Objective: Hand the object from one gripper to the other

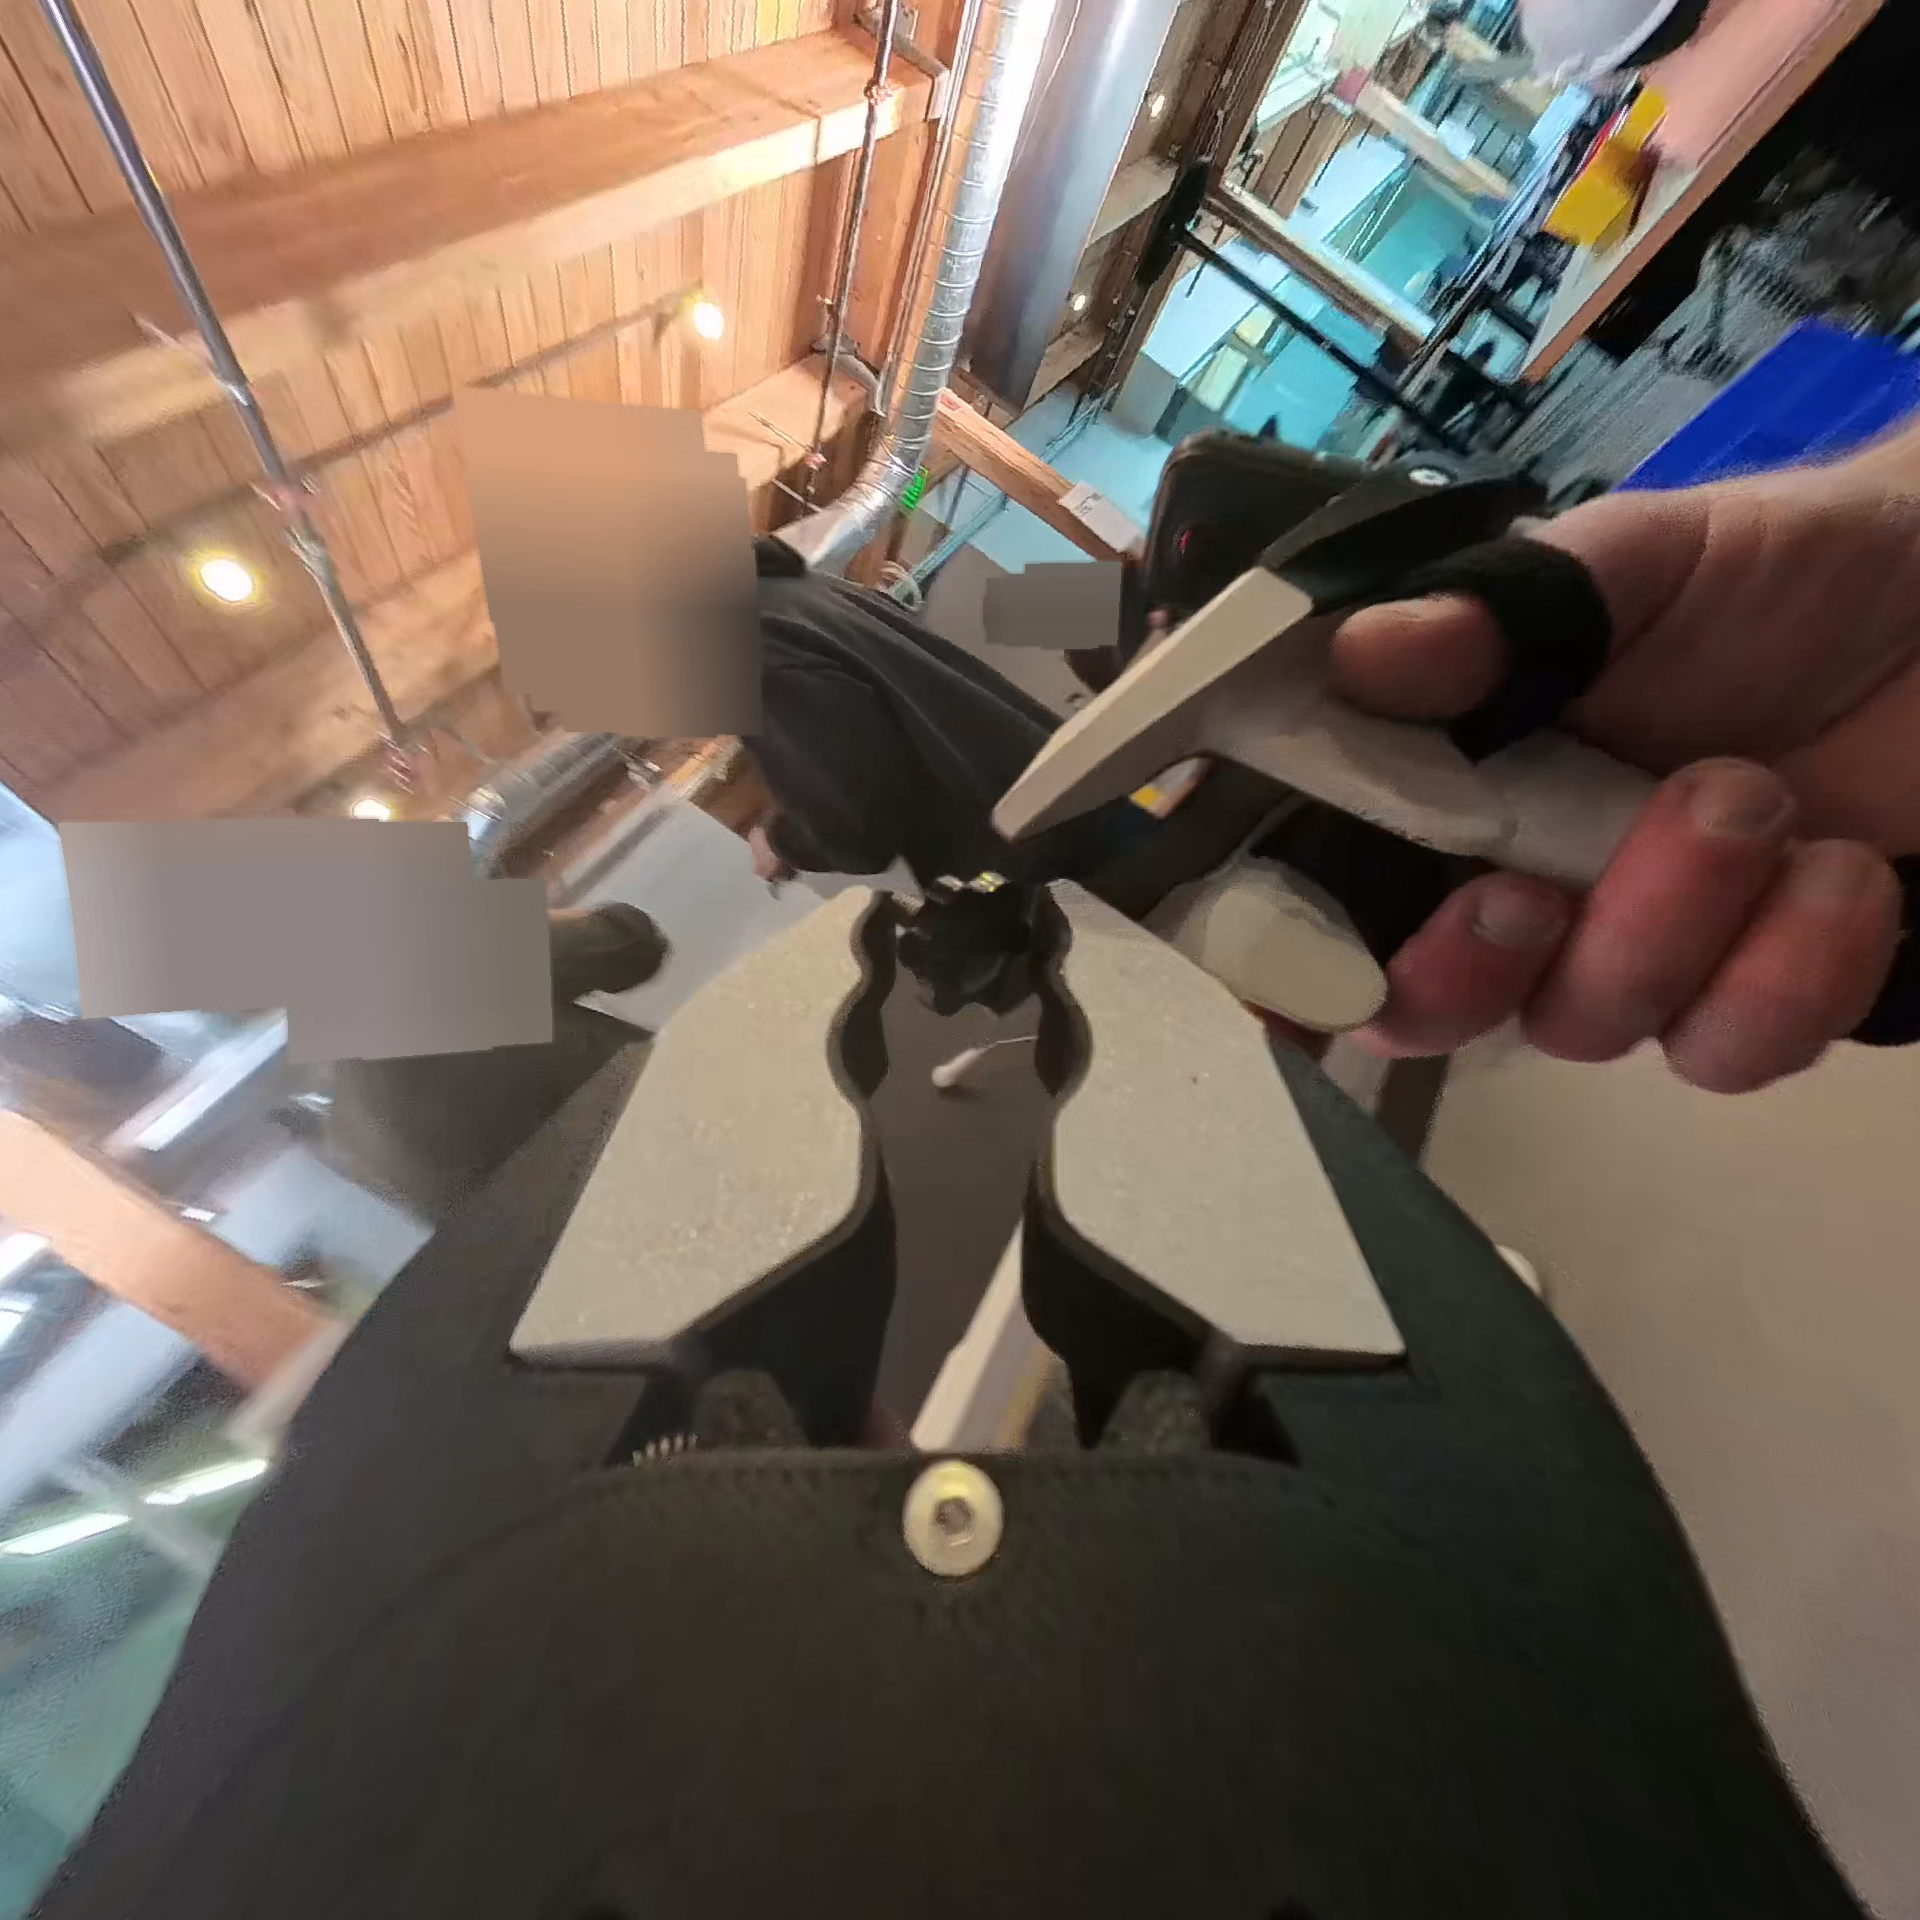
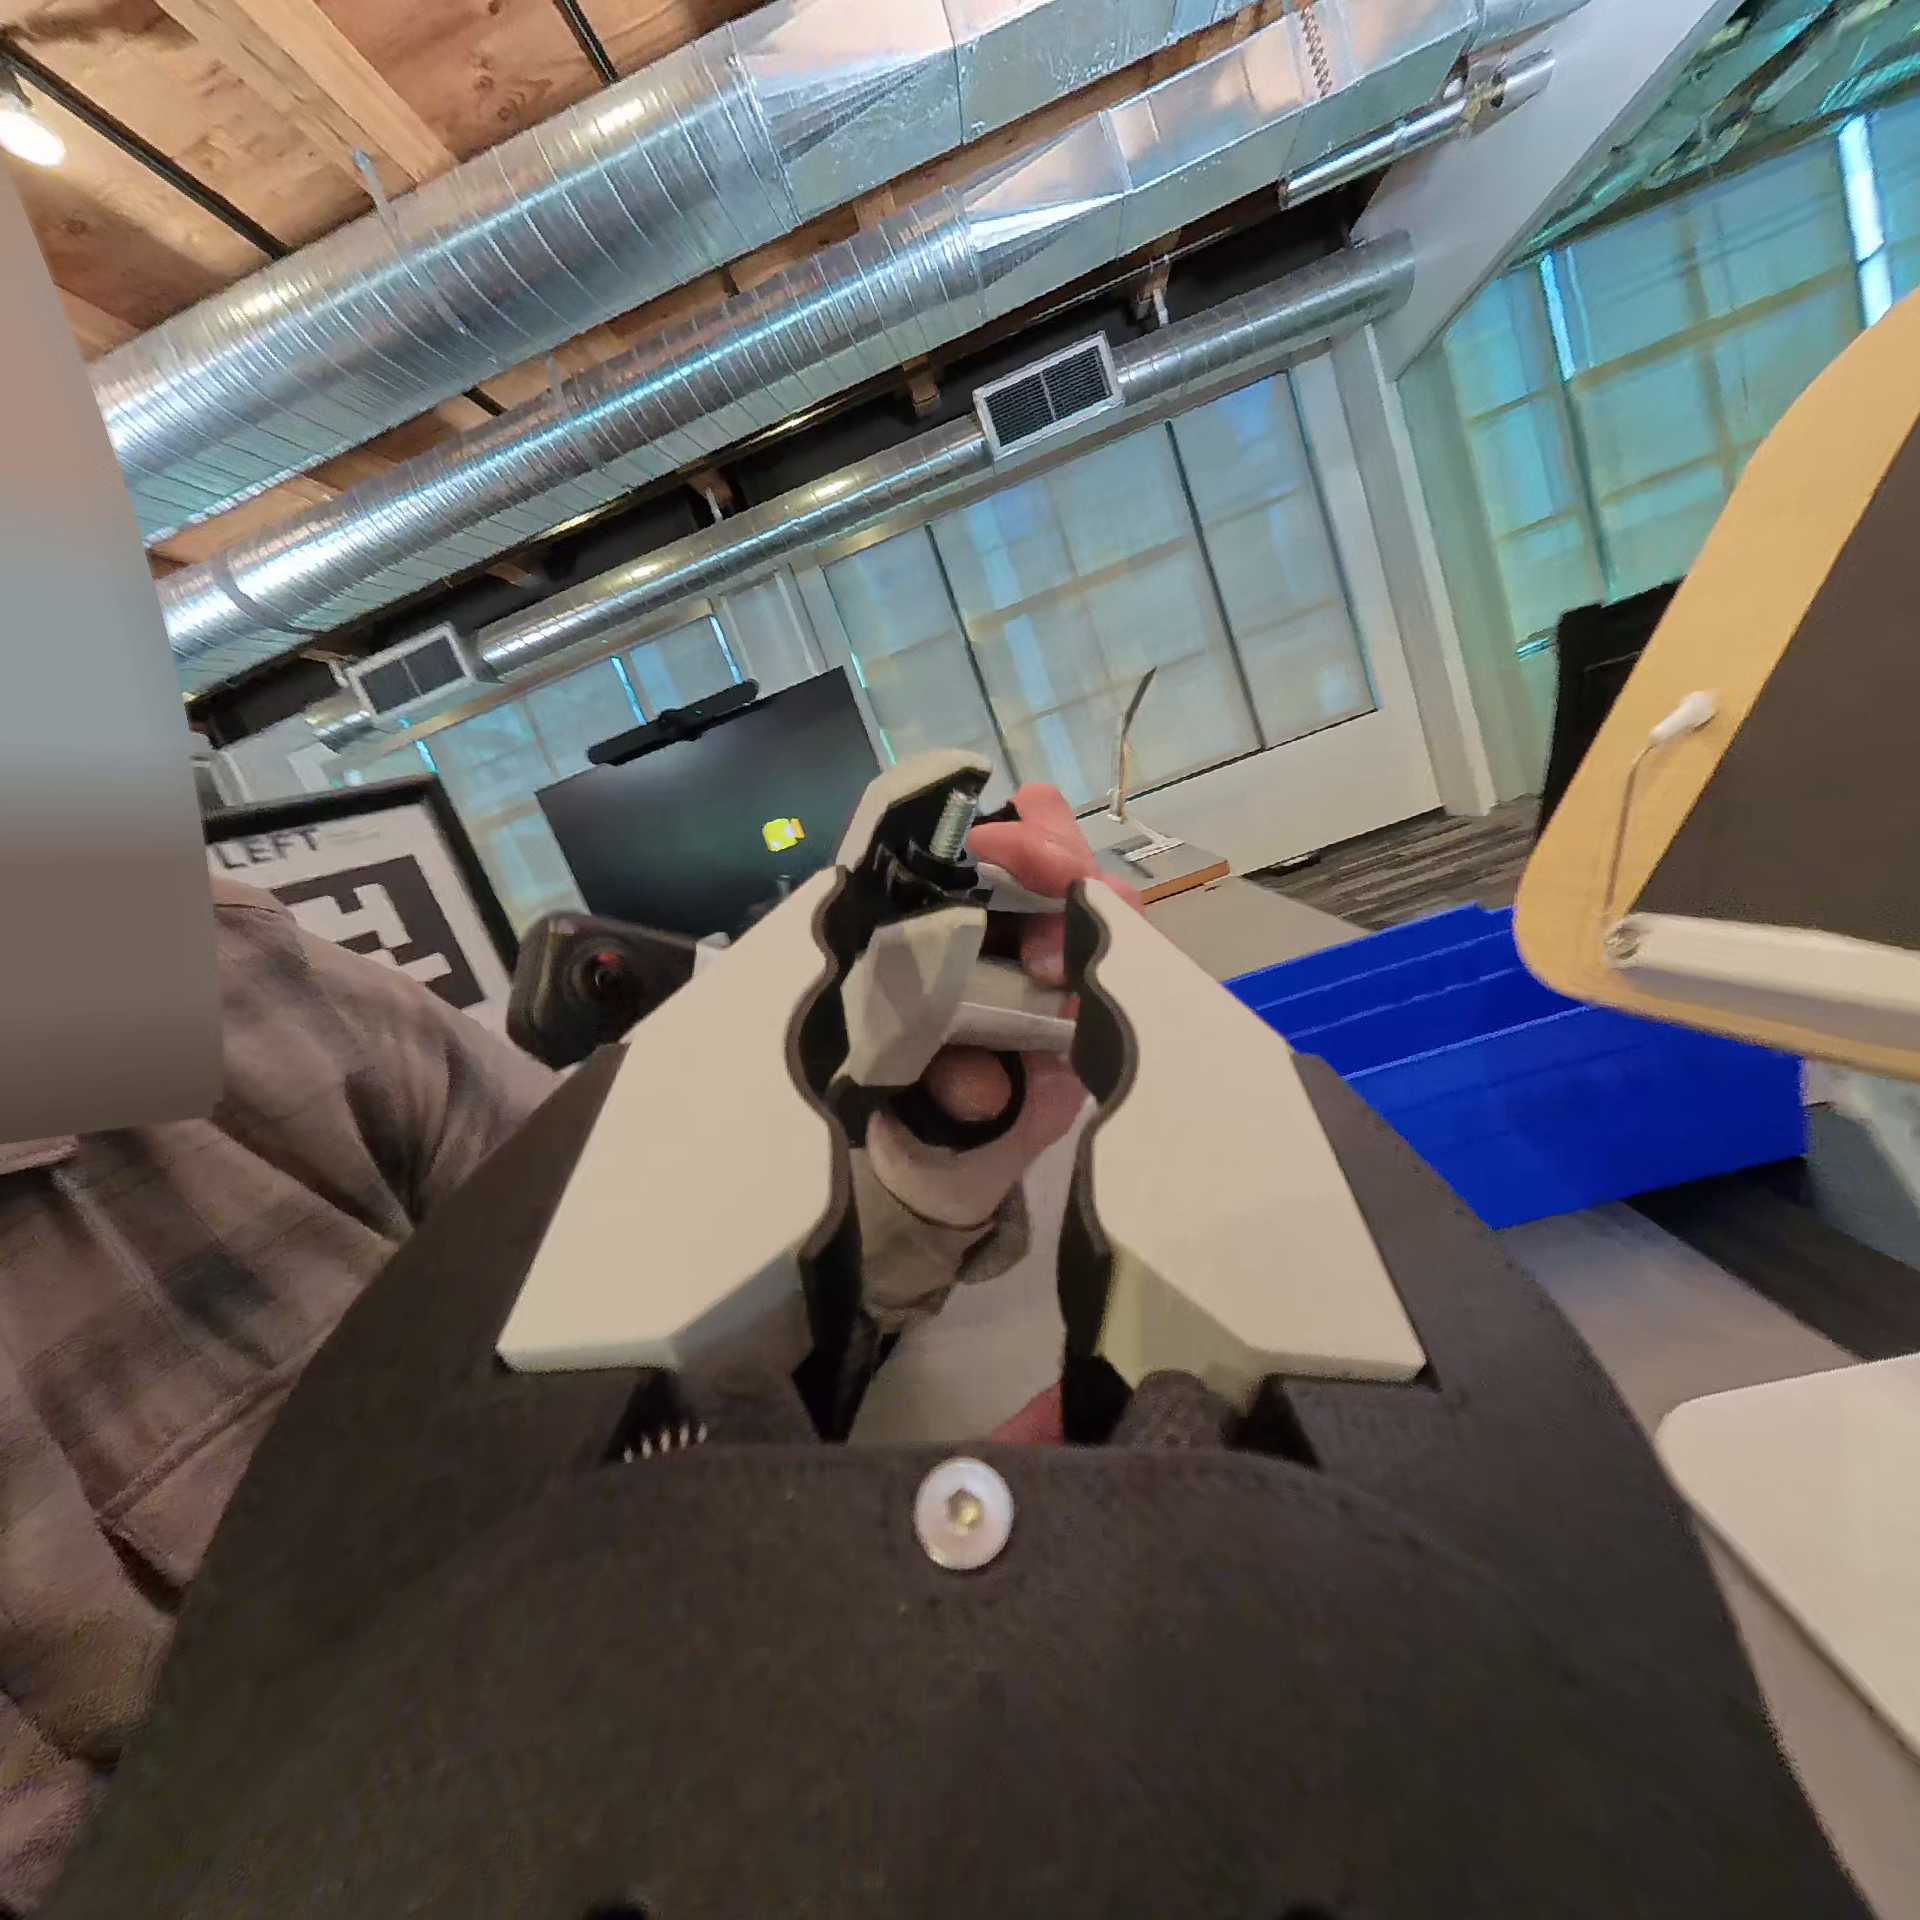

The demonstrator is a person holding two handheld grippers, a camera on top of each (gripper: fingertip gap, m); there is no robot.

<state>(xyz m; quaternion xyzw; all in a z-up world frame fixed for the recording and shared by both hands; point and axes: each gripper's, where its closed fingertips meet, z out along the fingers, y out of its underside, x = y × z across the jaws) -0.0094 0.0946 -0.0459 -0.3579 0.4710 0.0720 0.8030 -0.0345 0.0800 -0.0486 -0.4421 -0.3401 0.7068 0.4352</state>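
Note:
A small black knob with a threaded metal stud (image 1: 966,961) is pinched between the tips of my left gripper (image 1: 961,914). My right gripper (image 1: 1081,883), held by a hand, comes in from the right. It is open, and its upper finger (image 1: 1143,707) ends just above the knob. In the right wrist view my right gripper (image 2: 961,904) is open, with its fingertips on either side of the left gripper (image 2: 925,878). The left gripper holds the knob (image 2: 951,836) stud-up just ahead. I cannot tell if the right fingers touch the knob.
A blue bin (image 2: 1507,1060) stands on the grey table at the right, under a tilted tan-edged board (image 2: 1621,790). A person's plaid sleeve (image 2: 208,1247) is close on the left. A small white stick (image 1: 966,1065) lies on the dark surface below the grippers.

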